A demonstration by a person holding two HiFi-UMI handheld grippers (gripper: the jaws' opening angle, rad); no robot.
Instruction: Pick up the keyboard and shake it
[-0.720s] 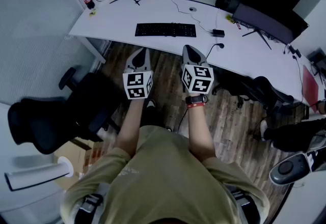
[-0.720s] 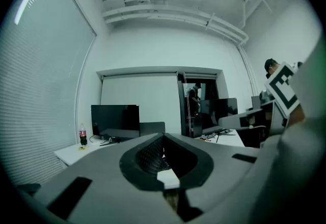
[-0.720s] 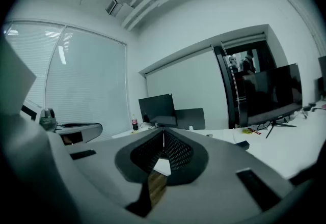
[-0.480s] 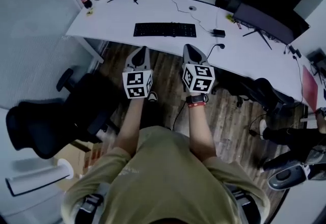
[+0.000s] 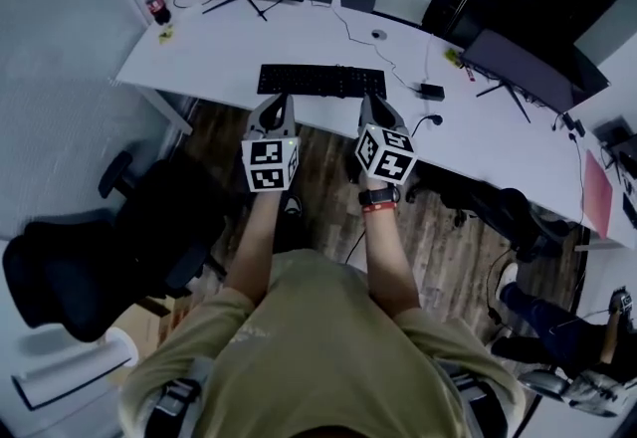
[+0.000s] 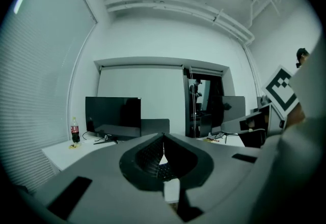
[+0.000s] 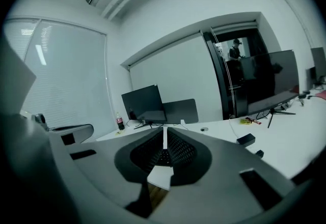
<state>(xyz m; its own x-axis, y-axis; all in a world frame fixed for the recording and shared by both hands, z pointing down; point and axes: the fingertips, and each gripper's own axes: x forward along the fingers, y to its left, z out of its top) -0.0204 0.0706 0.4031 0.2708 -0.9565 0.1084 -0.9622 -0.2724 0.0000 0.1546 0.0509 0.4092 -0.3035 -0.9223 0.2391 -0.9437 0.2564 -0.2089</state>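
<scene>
Approach step, by my read. Keyboard lies flat on white desk, near desk's front edge, untouched.

Left gripper & right gripper hang side by side just off desk's front edge, over wood floor. Tips point at keyboard, one toward each half.

Both claws pinched tight w/ nothing between jaws; each gripper view shows only a thin slit.

Next move prob needs: spread jaws, carry fwd over desk's edge, one claw per keyboard end, clamp firm before lift & shake.

Head view alone gives layout: keyboard vs both grippers, cola bottle at desk's far left corner, office chair off desk's left end.

Right gripper view adds a person standing in doorway beyond desk's back edge, not seen from head.
</scene>
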